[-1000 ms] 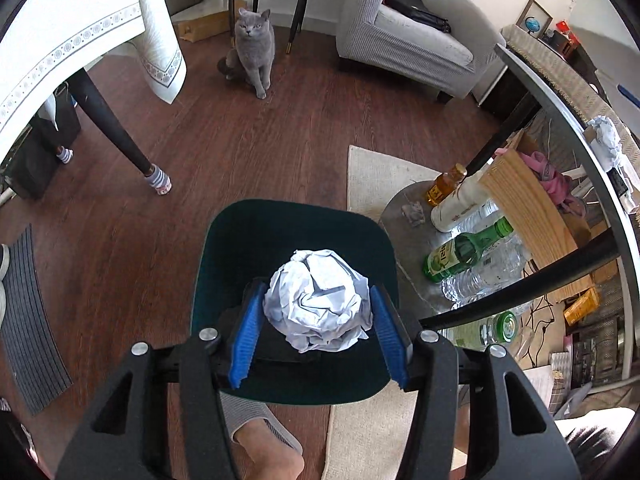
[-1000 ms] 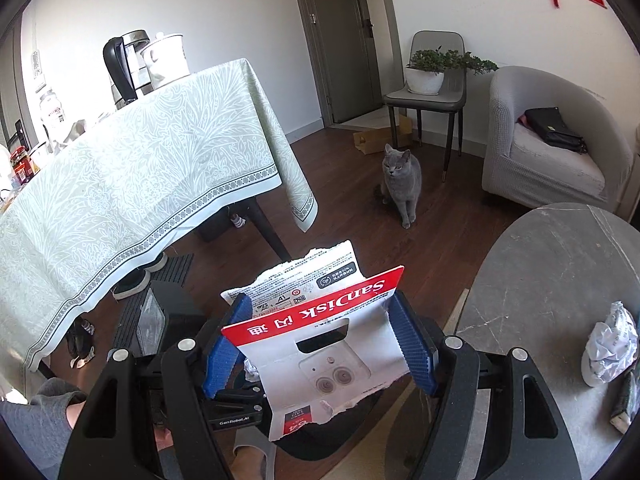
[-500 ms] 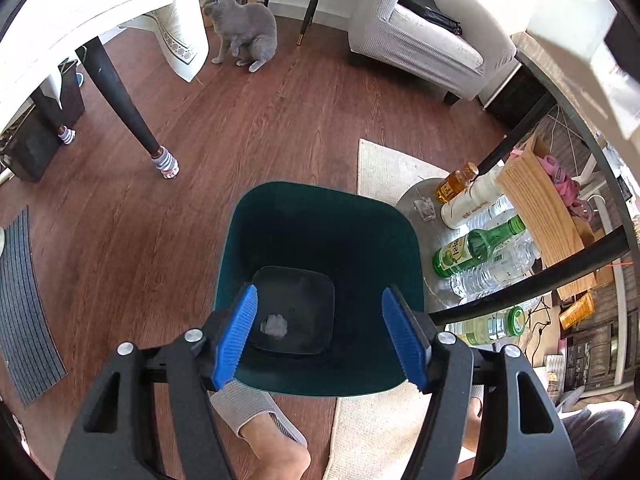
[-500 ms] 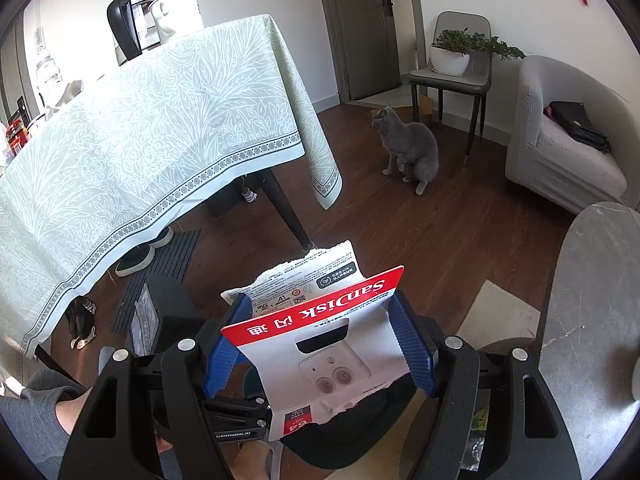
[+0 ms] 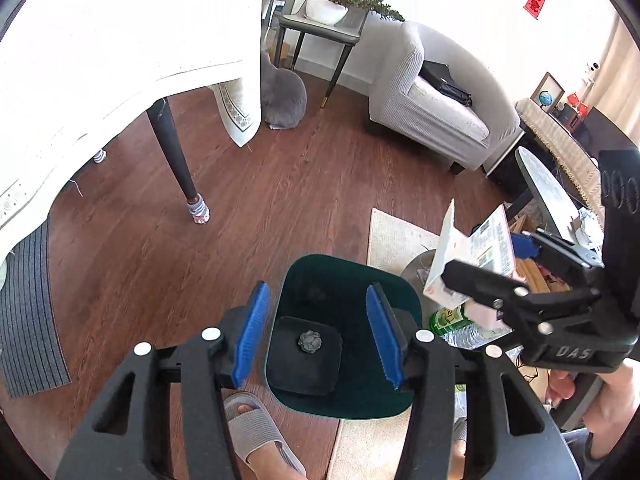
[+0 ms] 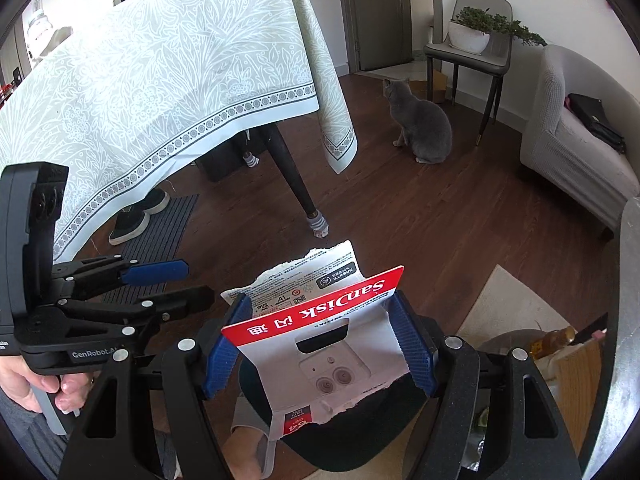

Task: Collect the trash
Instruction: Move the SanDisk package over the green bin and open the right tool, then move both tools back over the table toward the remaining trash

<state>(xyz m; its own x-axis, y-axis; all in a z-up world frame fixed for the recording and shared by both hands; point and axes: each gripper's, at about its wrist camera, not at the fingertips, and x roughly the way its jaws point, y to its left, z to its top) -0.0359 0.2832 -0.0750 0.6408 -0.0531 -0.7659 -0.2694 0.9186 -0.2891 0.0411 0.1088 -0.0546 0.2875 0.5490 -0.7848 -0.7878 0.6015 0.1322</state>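
Note:
My left gripper (image 5: 318, 330) is open and empty above the dark green trash bin (image 5: 344, 276). A crumpled paper ball (image 5: 310, 341) lies at the bin's bottom. My right gripper (image 6: 322, 344) is shut on a torn red-and-white SanDisk card package (image 6: 320, 328), held above the bin's rim (image 6: 360, 436). In the left wrist view the right gripper (image 5: 520, 272) holds the package (image 5: 468, 256) just right of the bin. The left gripper (image 6: 168, 284) shows at the left of the right wrist view.
A grey cat (image 6: 424, 124) sits on the wood floor by a chair with a plant (image 6: 476, 36). A clothed dining table (image 6: 160, 80) stands left, an armchair (image 5: 436, 108) at the back. Bottles (image 5: 452, 316) lie right of the bin. My slippered foot (image 5: 256, 428) is beside the bin.
My left gripper opened and the paper ball dropped into the bin. The left gripper then rose and tilted up. My right gripper moved closer over the bin with the package. The cat turned away.

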